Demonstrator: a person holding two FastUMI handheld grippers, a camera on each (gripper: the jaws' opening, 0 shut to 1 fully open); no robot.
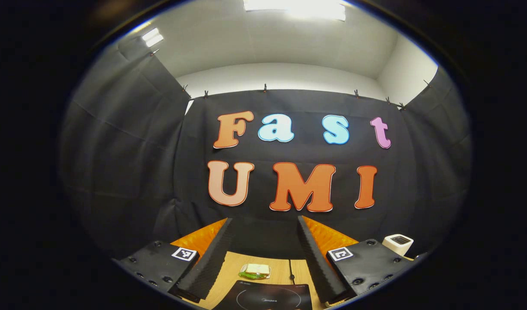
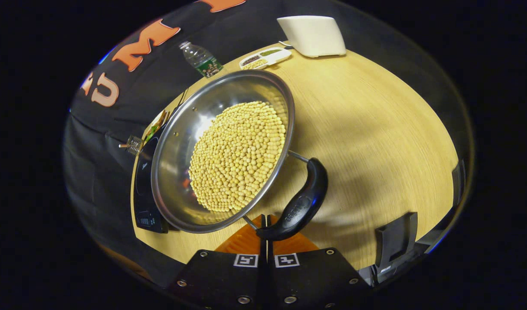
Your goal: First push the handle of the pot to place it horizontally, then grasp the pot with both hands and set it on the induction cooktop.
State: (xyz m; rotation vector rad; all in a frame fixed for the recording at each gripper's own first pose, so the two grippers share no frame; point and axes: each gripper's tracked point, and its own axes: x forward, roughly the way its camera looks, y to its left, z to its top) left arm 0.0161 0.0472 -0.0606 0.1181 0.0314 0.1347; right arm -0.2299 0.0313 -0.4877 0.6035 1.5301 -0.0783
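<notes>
Left gripper view first. Wide-spread left gripper (image 1: 265, 258), nothing between the fingers, held up and aimed at the booth wall. Below it, bare table (image 1: 280, 269) with the induction cooktop (image 1: 267, 297) at the near edge and a small food item (image 1: 254, 271) just beyond. White appliance (image 1: 397, 244) off to one side.

Right gripper view. Right gripper (image 2: 265, 230) pinched fully together, holding nothing, its tip touching the lower end of the black handle (image 2: 302, 202). Pot (image 2: 222, 150) on the table (image 2: 375, 129), heaped with pale beans (image 2: 237, 155), far rim overlapping the cooktop (image 2: 145, 193); cannot tell whether resting on it. Bare metal stub (image 2: 134, 144) on the pot's far side. Bottle (image 2: 201, 58) and compartment tray (image 2: 265, 58) well behind.

Judged step: pushing the handle toward horizontal, not yet finished. Next: nudge with the closed tip without sliding the pot, then bring the left gripper down to the far side for the two-handed lift.
</notes>
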